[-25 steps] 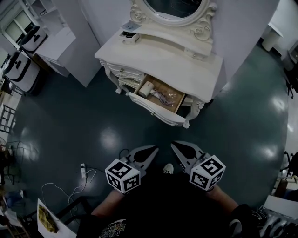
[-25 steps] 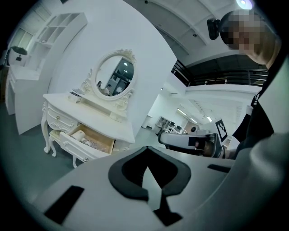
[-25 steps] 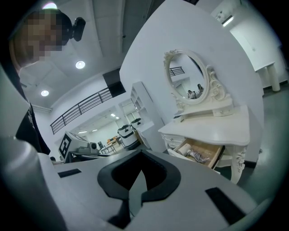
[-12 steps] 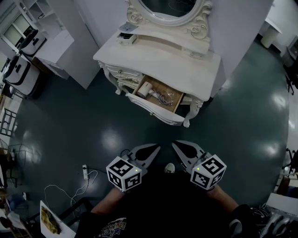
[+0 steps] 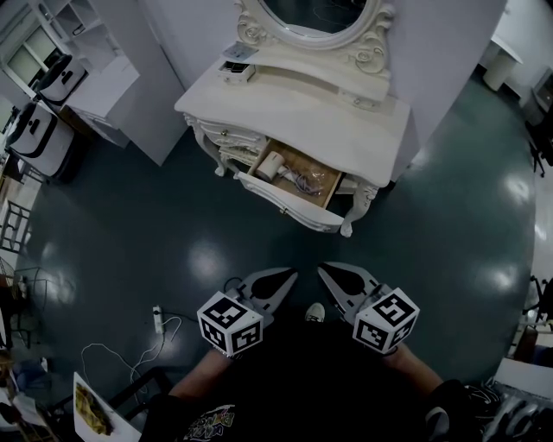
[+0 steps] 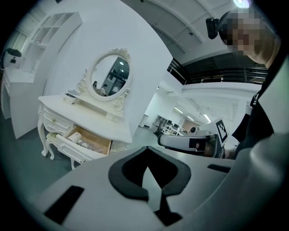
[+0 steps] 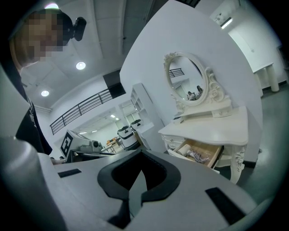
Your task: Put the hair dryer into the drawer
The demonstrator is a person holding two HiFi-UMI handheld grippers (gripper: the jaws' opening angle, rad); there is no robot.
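Item 1. Hair dryer (image 5: 270,164): pale in colour, laid inside the drawer (image 5: 289,204) at its left end as seen in the head view. A bundled cord (image 5: 302,179) is seen beside it, nearer the middle of the drawer.

Item 2. Drawer: wood-lined with a white front, pulled out from under the tabletop (image 5: 320,121) of a white carved dressing table. An oval mirror (image 5: 320,10) is mounted at the back. A small box (image 5: 238,53) is set on the raised shelf near the left corner.

Item 3. Left claw (image 5: 282,280): held low over the dark glossy floor (image 5: 130,233), well apart from the dressing table. Its jaws are pressed together and nothing is pinched.

Item 4. Right claw (image 5: 333,276): held beside the left one and pointed toward the drawer. Its jaws are pressed together and nothing is carried.

Item 5. Power strip (image 5: 155,314): laid on the floor to the left, with a pale cable looped from it.
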